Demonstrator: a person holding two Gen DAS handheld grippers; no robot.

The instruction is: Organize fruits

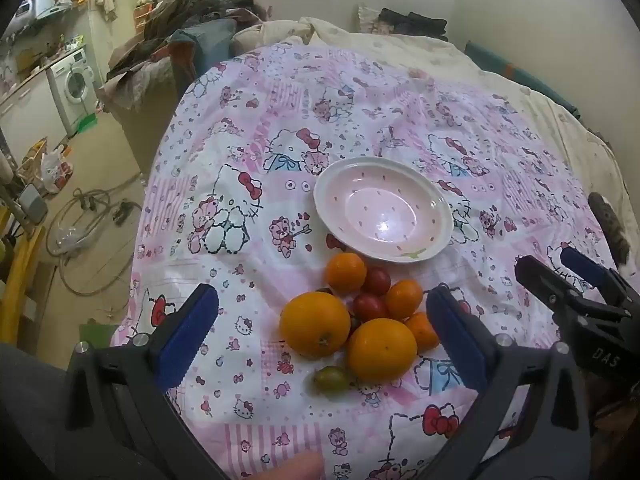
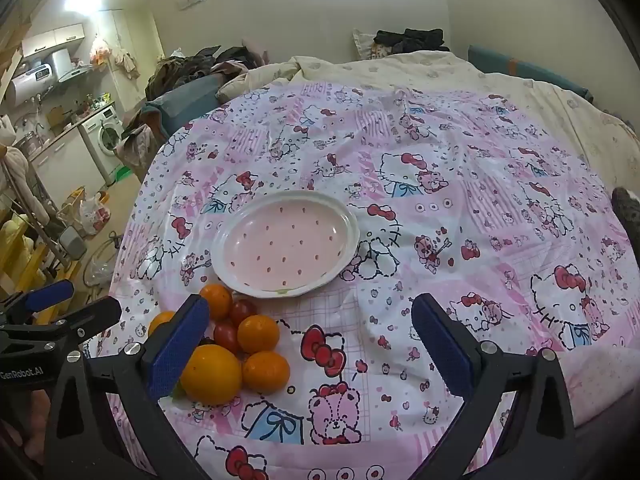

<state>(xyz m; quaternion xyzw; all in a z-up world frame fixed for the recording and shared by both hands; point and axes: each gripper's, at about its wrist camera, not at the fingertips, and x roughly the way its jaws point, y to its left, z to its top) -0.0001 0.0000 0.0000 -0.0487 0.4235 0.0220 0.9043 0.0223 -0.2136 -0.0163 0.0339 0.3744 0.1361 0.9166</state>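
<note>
Judging by the bare pink plate [image 1: 384, 210], no fruit has been moved yet, and the pile of oranges and tomatoes [image 1: 360, 320] lies on the sheet just in front of the plate. Both the left gripper [image 1: 320, 332] and right gripper [image 2: 310, 344] hover spread and holding nothing, so the next move is probably closing the left one on an orange beside the plate.

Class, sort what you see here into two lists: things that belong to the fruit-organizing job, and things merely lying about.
Belongs to the job:
plate, empty
two large oranges
small oranges
red tomatoes
green tomato
left gripper, open
right gripper, open

Just lying about:
bedsheet
washing machine
clothes pile
plastic bag
</note>
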